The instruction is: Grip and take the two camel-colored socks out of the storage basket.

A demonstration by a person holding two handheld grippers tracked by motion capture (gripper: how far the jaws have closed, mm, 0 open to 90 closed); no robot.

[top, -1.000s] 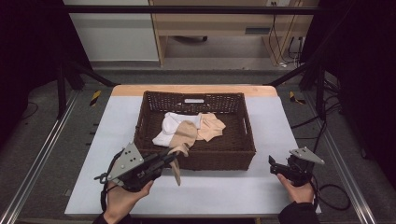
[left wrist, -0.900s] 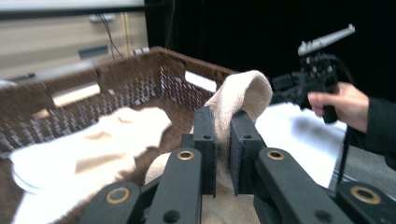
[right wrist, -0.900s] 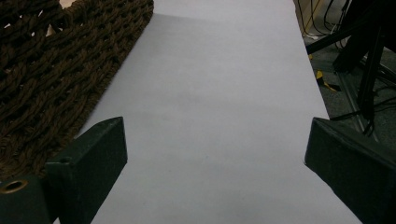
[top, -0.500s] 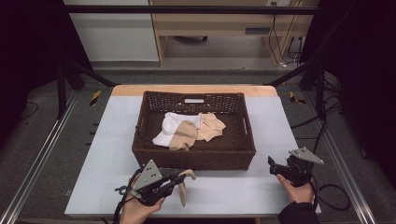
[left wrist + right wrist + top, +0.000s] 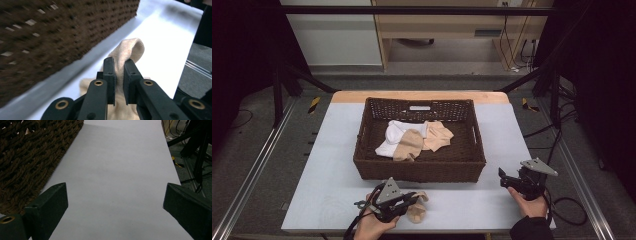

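High view: three socks (image 5: pixel 412 140) in one basket (image 5: pixel 362 150); left claw (image 5: pixel 414 200) pinches a fourth sock (image 5: pixel 418 212); right claw (image 5: pixel 507 178) spread.

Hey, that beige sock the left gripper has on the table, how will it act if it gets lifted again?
The sock will probably droop: it folds over limply past the left gripper, whose jaws have just been opening with it between them. It looks thin, so likely very light. Being soft knit, it should neither roll nor break.

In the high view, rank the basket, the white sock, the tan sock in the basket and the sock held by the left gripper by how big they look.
1. basket
2. white sock and tan sock: alike, overlapping, so unranked
3. held sock, bunched and partly hidden by the left gripper
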